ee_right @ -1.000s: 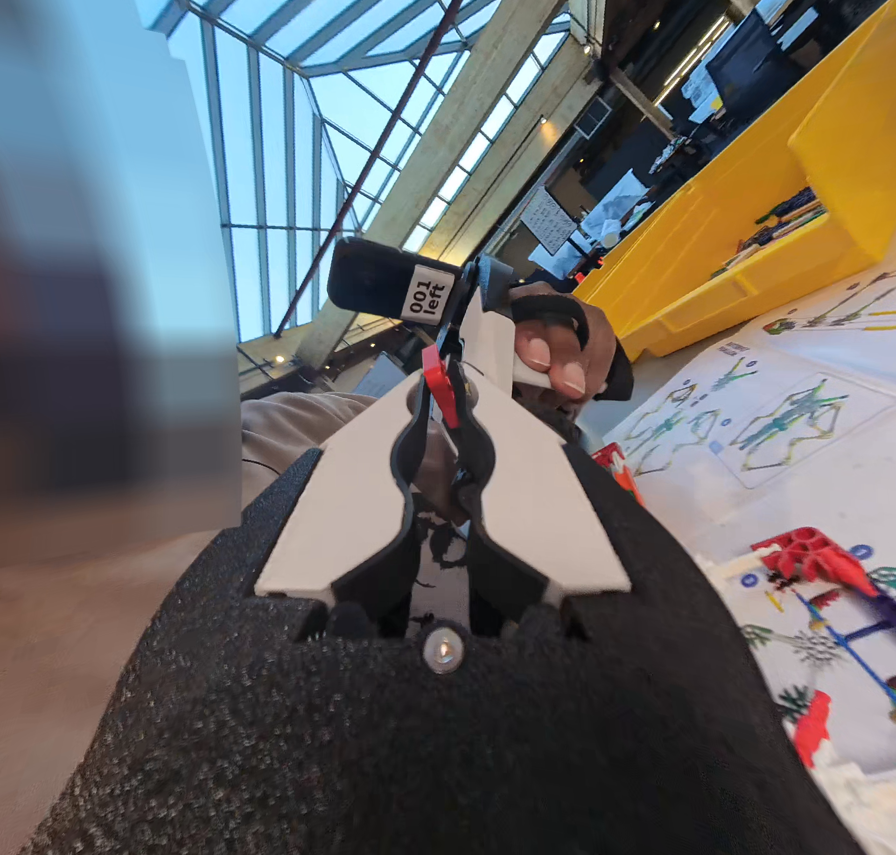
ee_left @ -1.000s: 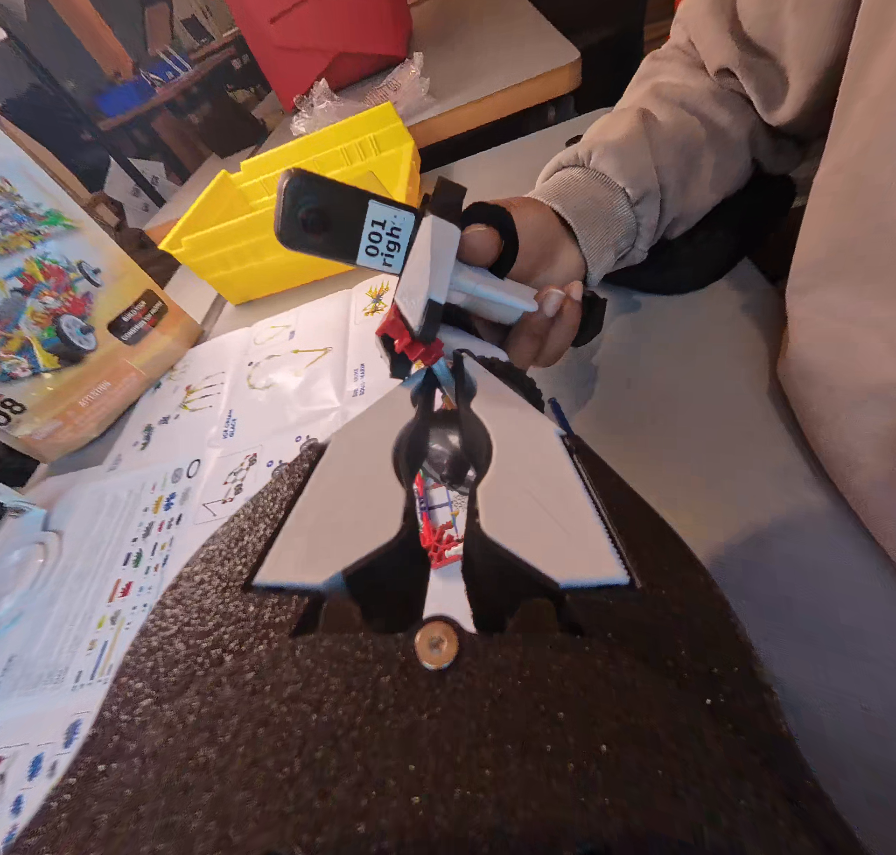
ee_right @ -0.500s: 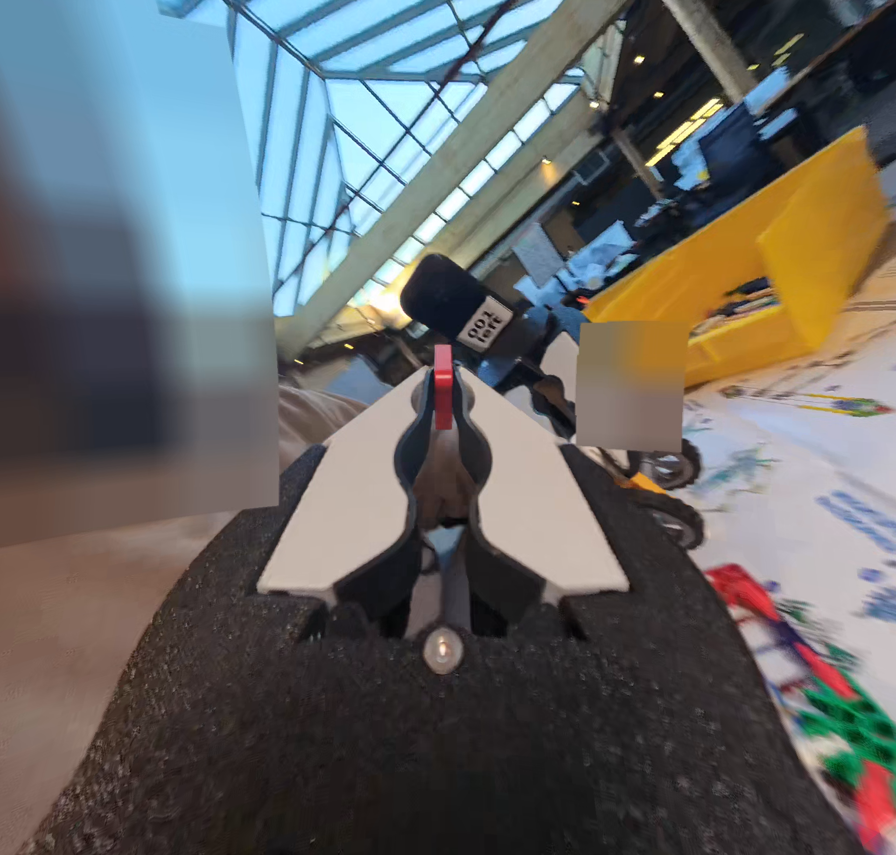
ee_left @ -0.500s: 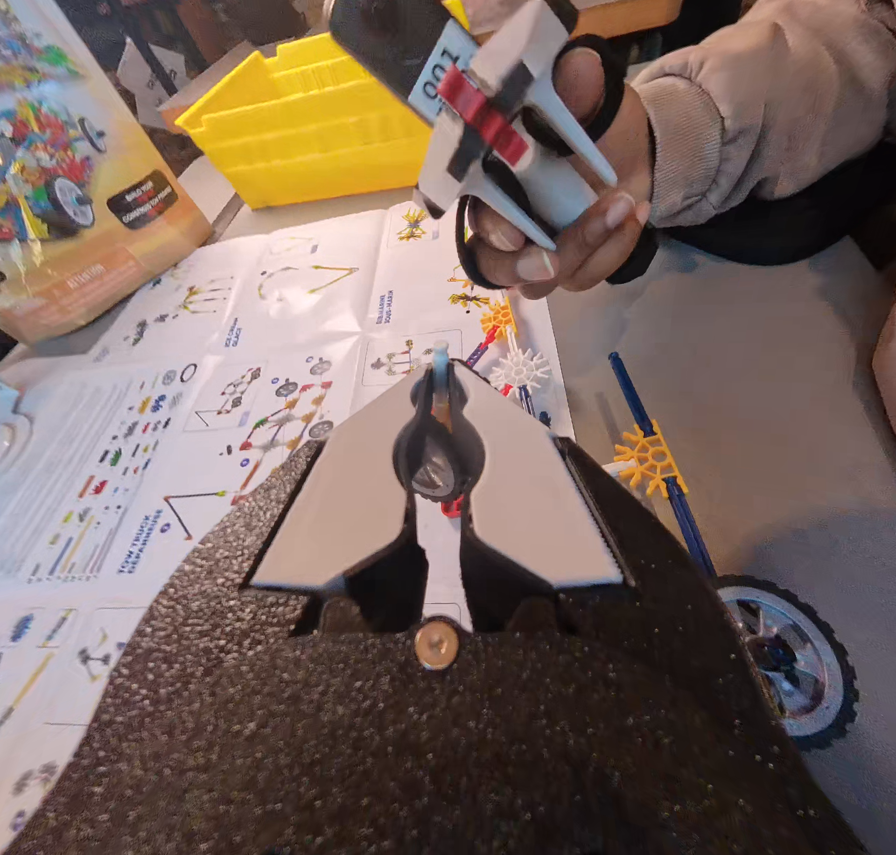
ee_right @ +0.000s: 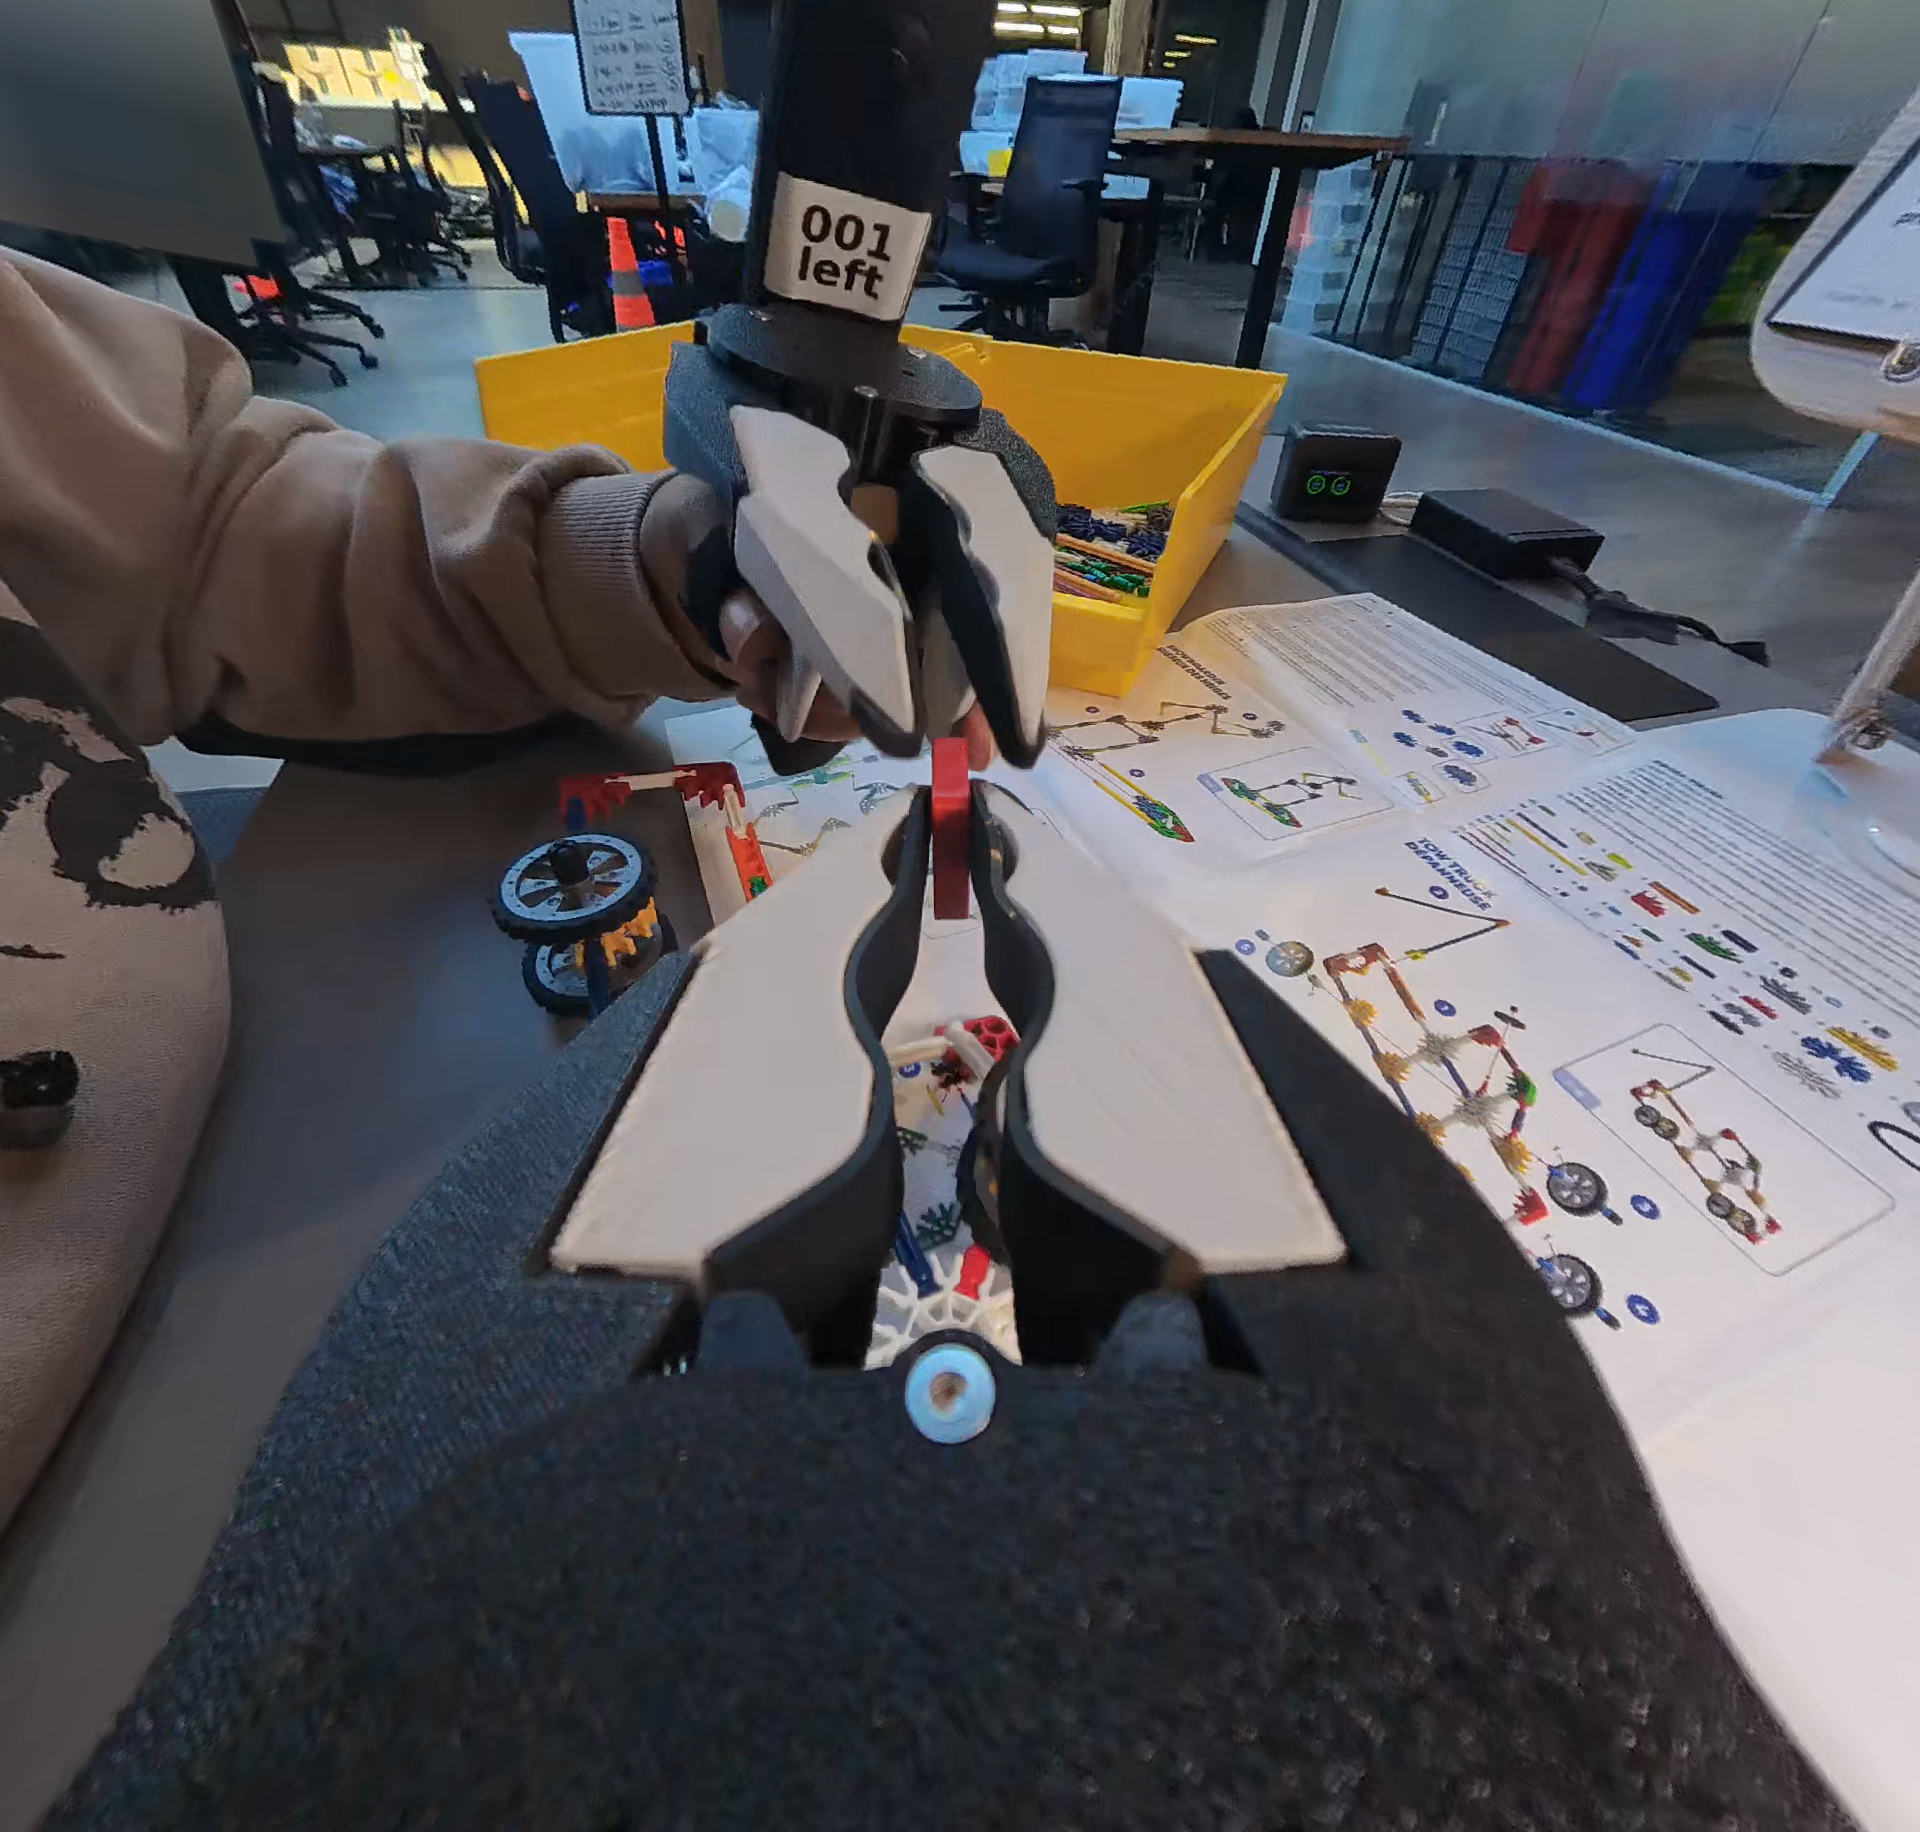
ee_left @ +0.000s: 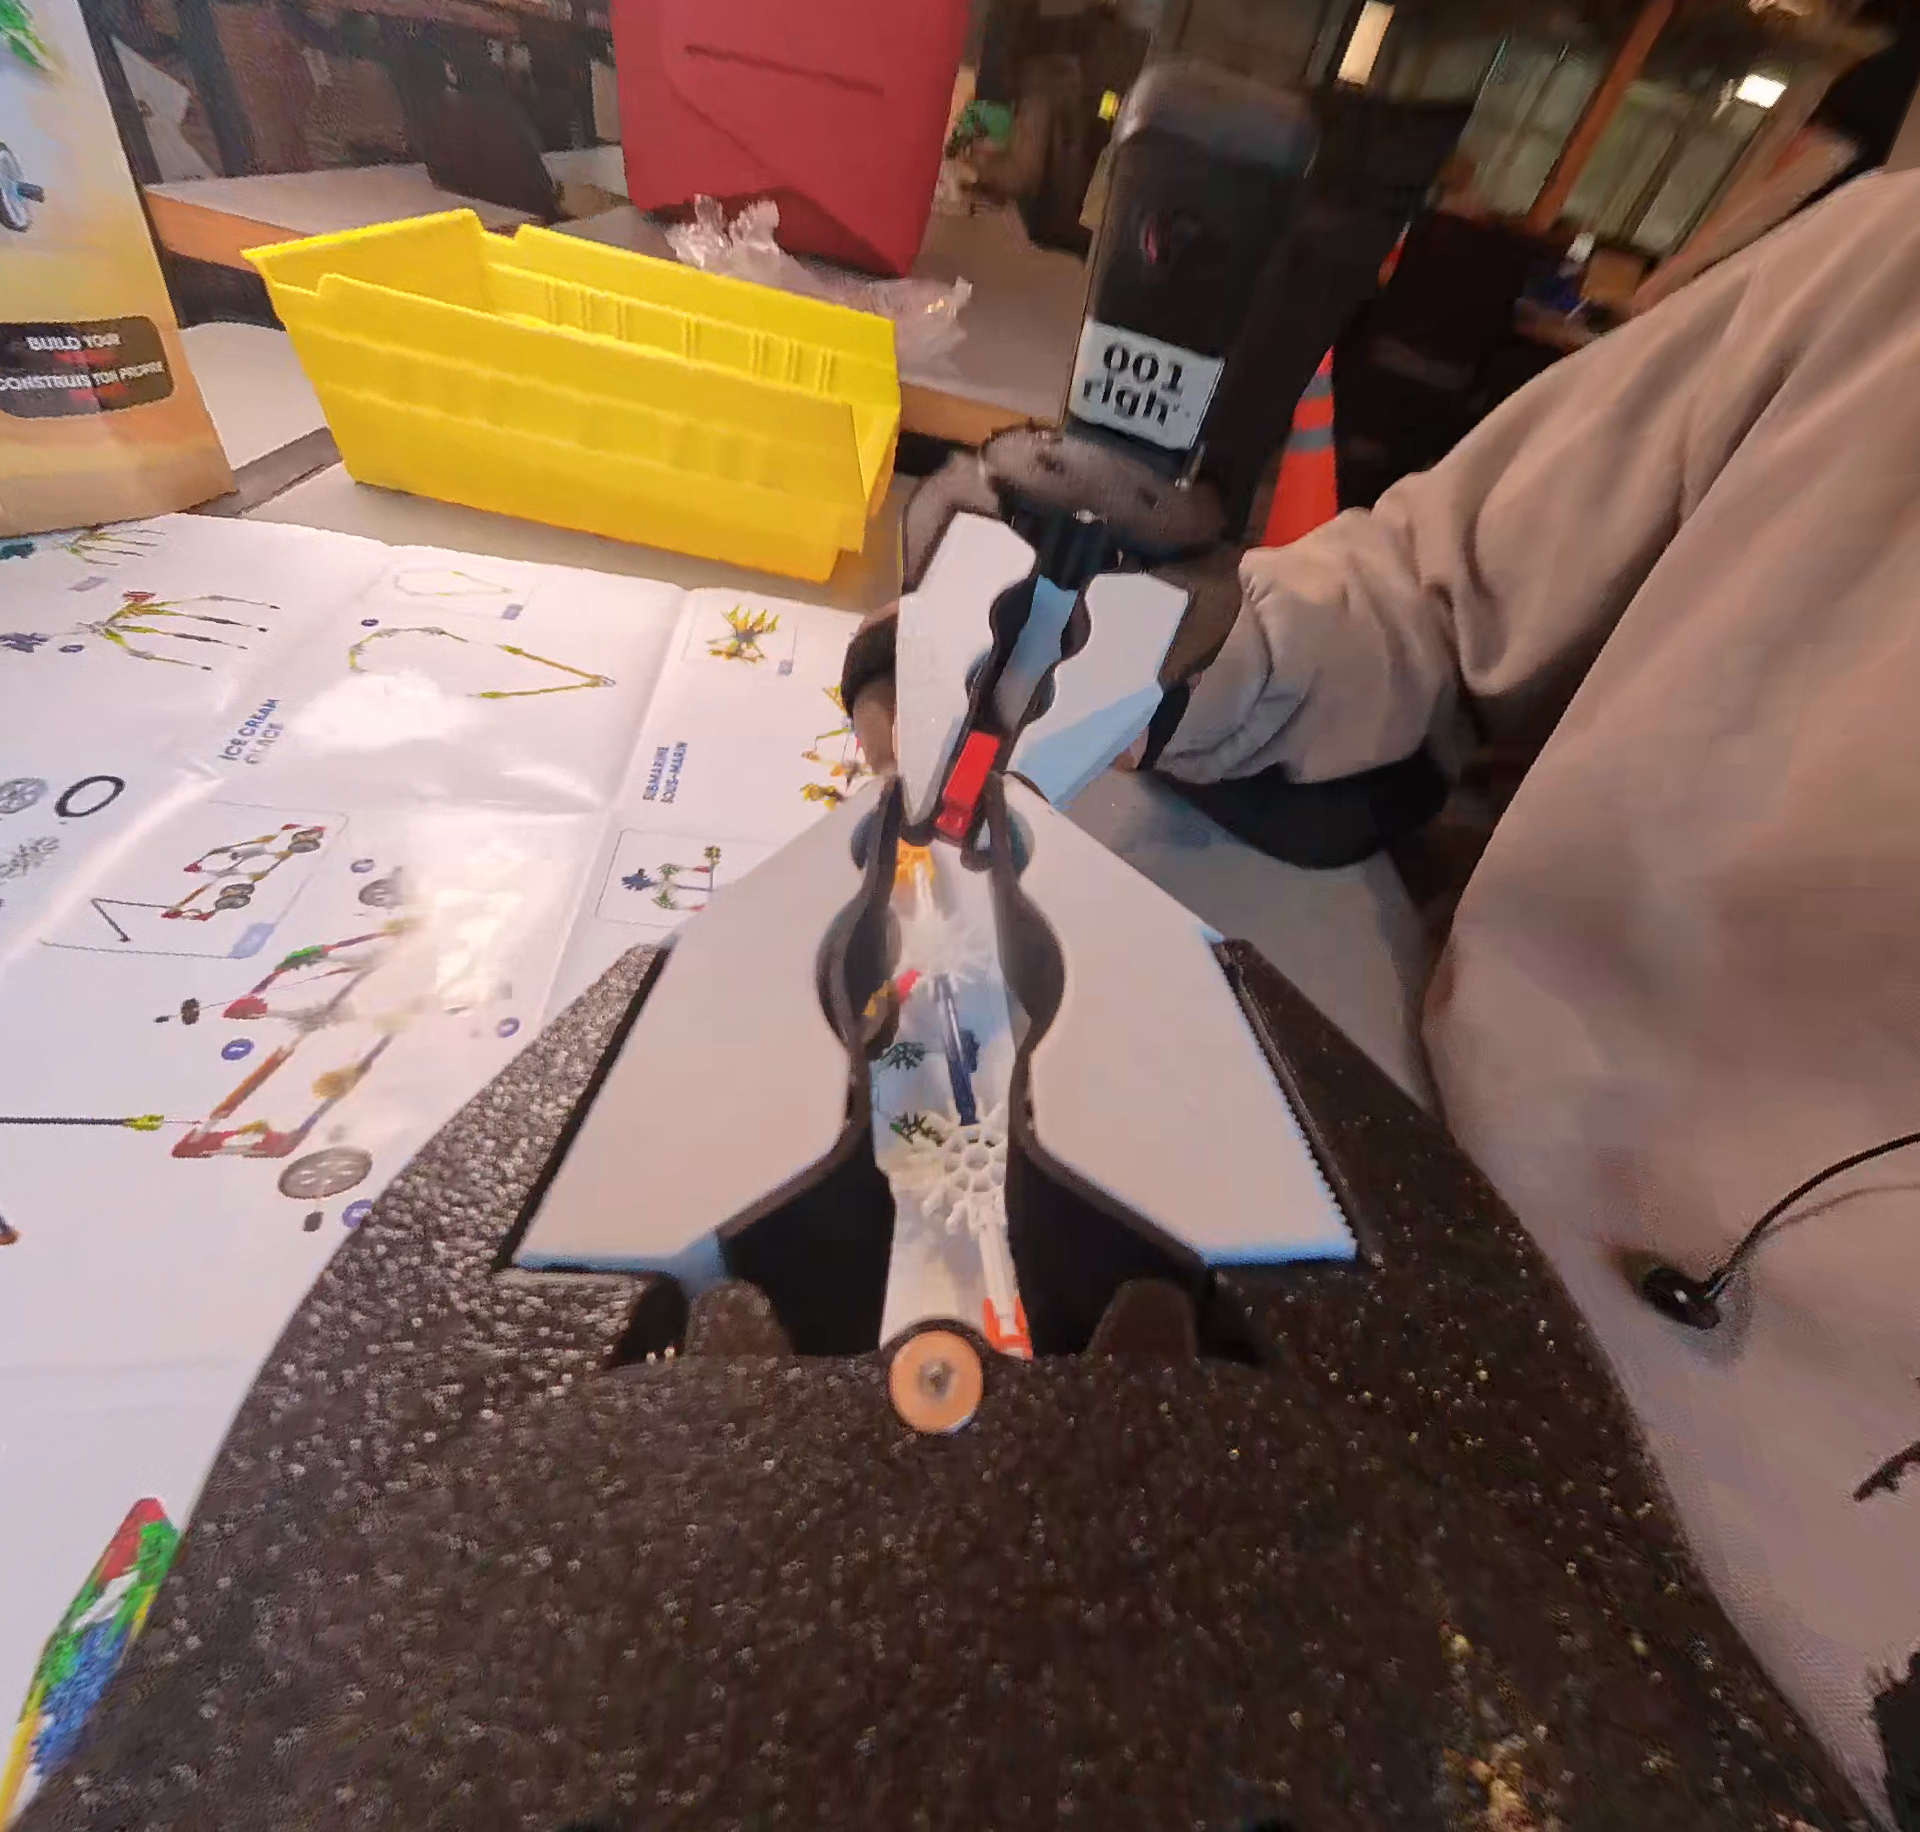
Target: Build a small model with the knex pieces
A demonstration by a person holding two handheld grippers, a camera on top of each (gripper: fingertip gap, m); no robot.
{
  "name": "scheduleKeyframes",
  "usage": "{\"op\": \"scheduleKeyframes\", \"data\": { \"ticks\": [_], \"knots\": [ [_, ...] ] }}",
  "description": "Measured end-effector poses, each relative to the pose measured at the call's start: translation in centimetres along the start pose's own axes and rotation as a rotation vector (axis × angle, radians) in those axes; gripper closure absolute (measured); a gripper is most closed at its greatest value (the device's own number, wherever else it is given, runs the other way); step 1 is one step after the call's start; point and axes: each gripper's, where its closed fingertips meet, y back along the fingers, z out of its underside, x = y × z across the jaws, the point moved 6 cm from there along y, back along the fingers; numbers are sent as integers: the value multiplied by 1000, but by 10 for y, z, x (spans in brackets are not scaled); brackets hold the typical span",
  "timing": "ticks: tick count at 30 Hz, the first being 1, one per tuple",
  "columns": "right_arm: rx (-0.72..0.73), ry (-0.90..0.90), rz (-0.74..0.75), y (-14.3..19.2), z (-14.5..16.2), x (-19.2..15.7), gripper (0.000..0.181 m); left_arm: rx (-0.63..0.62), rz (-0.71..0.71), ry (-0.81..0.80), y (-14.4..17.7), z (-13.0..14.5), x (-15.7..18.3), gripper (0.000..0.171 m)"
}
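Right tongs (ee_right: 951, 826) were clamped on a small flat red plastic piece (ee_right: 950, 840), held above the paper instruction sheet (ee_right: 1455, 847) on the grey surface (ee_right: 343, 951). Left tongs (ee_right: 935, 733) hovered just beside it, tips slightly apart and empty, before a yellow plastic bin (ee_right: 1164, 432).

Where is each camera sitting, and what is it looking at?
Left wrist view: sits on the left tongs, facing the right tongs, a sleeve and the yellow bin.
Right wrist view: sits on the right tongs, facing the left tongs and a hand.
Both show the red piece, bin and instruction sheet.
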Motion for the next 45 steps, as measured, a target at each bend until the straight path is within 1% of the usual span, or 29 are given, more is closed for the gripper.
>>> {"op": "scheduleKeyframes", "data": {
  "ticks": [1,2,3,6,8,9,11,12,13,15,16,18,19,20,21,23,25,27,28,30,33,35,36,37,38,39,40,43,45],
  "knots": [
    [-5,5,-4,0,-1,-1,177,-37,-18,-45,-3,2,2,160],
    [-15,18,4,1,0,-1,177,-49,-29,-79,-3,1,4,165],
    [-10,24,4,1,-1,-1,177,-55,-37,-107,-3,-1,6,166],
    [-33,57,-6,1,-2,-5,176,-119,-72,-206,-3,-2,11,168],
    [-24,84,6,1,-3,-6,173,-144,-99,-255,-1,-6,14,168],
    [-19,75,2,1,-4,-5,163,-144,-116,-268,3,-11,15,168],
    [-32,43,21,5,-4,3,135,-139,-196,-305,25,-29,13,168],
    [-46,35,26,8,-3,7,129,-130,-270,-323,42,-41,11,168],
    [-70,33,37,11,-1,13,123,-129,-377,-346,65,-54,8,168],
    [-142,60,51,17,6,21,117,-169,-672,-392,124,-74,1,168],
    [-192,80,43,19,11,22,118,-214,-820,-390,157,-78,-1,168],
    [-310,120,26,22,25,24,119,-323,-1105,-332,225,-75,-6,168],
    [-355,139,33,22,31,25,120,-372,-1233,-291,257,-69,-6,168],
    [-384,148,35,22,37,25,122,-430,-1326,-226,286,-58,-5,168],
    [-404,141,32,20,41,26,122,-480,-1394,-154,310,-45,-3,167],
    [-430,105,23,16,48,26,121,-533,-1480,-28,345,-18,-1,167],
    [-453,86,24,11,54,27,120,-550,-1518,70,365,7,-2,167],
    [-470,72,29,7,57,28,118,-543,-1538,105,371,23,-3,167],
    [-472,64,25,5,58,28,118,-529,-1543,109,371,27,-4,166],
    [-480,47,24,2,60,28,118,-480,-1555,96,366,26,-8,159],
    [-508,58,28,1,65,28,122,-394,-1550,41,348,10,-14,145],
    [-510,60,29,0,66,27,131,-326,-1477,-8,323,-5,-19,140],
    [-505,64,30,1,66,26,139,-282,-1398,-30,303,-12,-21,140],
    [-498,62,21,1,65,26,142,-243,-1290,-45,279,-18,-22,140],
    [-486,48,19,2,64,26,148,-210,-1172,-50,253,-23,-22,139],
    [-460,19,23,3,61,28,150,-187,-1046,-46,224,-25,-22,139],
    [-432,-19,24,4,58,30,161,-180,-909,-35,194,-23,-21,139],
    [-356,-154,-4,9,50,35,161,-201,-537,20,107,-5,-16,138],
    [-321,-208,0,12,48,38,161,-245,-365,87,58,16,-16,135]
  ]
}}
